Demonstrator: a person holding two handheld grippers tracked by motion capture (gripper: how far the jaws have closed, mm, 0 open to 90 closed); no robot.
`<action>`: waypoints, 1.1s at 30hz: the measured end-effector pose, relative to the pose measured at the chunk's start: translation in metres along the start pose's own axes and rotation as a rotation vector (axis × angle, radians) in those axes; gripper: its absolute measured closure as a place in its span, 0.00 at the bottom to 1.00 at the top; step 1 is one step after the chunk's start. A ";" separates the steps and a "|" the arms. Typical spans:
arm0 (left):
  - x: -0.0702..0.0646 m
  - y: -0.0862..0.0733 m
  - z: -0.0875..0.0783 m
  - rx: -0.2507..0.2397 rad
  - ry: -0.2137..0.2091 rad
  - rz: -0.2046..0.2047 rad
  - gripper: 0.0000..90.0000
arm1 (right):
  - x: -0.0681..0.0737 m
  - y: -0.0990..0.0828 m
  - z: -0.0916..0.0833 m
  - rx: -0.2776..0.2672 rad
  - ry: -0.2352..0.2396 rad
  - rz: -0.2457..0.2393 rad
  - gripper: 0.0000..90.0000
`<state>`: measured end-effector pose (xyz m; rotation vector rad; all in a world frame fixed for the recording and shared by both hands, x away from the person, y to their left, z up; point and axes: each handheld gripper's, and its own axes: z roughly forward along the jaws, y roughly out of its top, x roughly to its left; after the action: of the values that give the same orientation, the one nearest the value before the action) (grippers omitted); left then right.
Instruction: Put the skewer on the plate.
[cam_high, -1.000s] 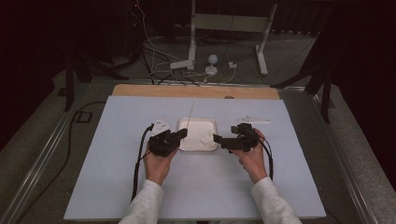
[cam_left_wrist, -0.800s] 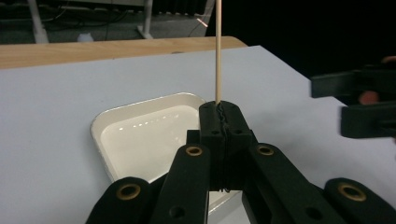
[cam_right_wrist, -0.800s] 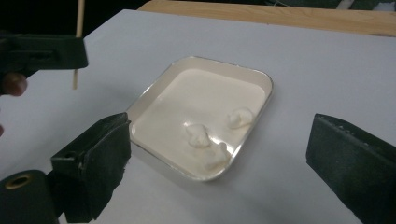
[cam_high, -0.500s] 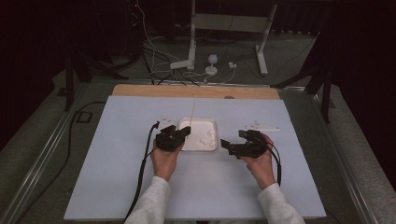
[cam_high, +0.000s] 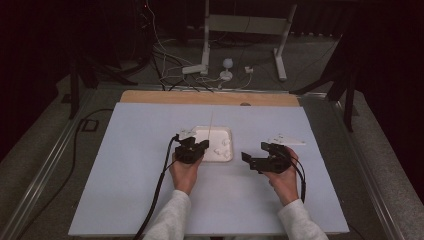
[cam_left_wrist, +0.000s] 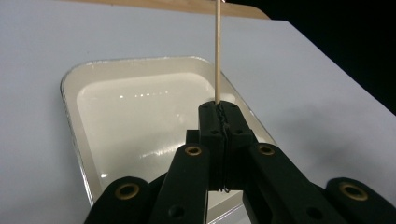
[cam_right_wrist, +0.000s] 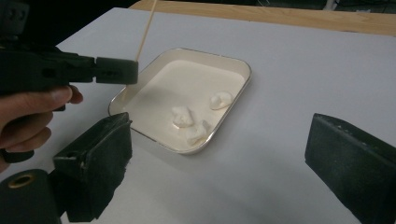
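Observation:
A shallow white tray (cam_high: 216, 136) lies mid-table with three small white lumps (cam_right_wrist: 183, 116) in its right half. My left gripper (cam_high: 196, 148) hovers at the tray's near-left corner, shut on a thin wooden skewer (cam_left_wrist: 217, 51) that stands up from the closed jaws. In the left gripper view that gripper (cam_left_wrist: 219, 111) points over the tray (cam_left_wrist: 70, 93). My right gripper (cam_high: 254, 163) sits right of the tray, near side, open with nothing between its jaws. Its own view shows the open right gripper (cam_right_wrist: 219, 163) facing the tray (cam_right_wrist: 243, 70), with the left gripper (cam_right_wrist: 112, 70) and skewer (cam_right_wrist: 145, 30) at the upper left.
A pale blue mat (cam_high: 125, 165) covers the table, with a wooden board edge (cam_high: 210, 97) at the far side. Flat white pieces (cam_high: 287, 140) lie on the mat right of the tray. Cables trail from both grippers toward the near edge; stands and wires crowd the dark floor beyond.
My right gripper has drawn away from the tray, to the right and toward the person. The left gripper has sunk a little at the tray's near-left corner, skewer still held.

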<state>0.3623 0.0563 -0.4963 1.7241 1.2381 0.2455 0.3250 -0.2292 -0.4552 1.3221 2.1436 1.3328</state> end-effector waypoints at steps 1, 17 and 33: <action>0.000 -0.001 0.001 0.003 0.004 -0.002 1.00 | 0.000 0.000 -0.001 -0.002 -0.001 0.000 0.08; 0.006 -0.016 0.013 0.041 0.063 -0.077 1.00 | -0.001 0.000 -0.004 -0.016 0.008 0.011 0.08; 0.007 -0.020 0.018 0.038 0.065 -0.160 0.82 | 0.000 0.000 -0.004 -0.016 0.011 0.005 0.09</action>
<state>0.3641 0.0521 -0.5236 1.6508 1.4288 0.1856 0.3224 -0.2308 -0.4535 1.3181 2.1339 1.3589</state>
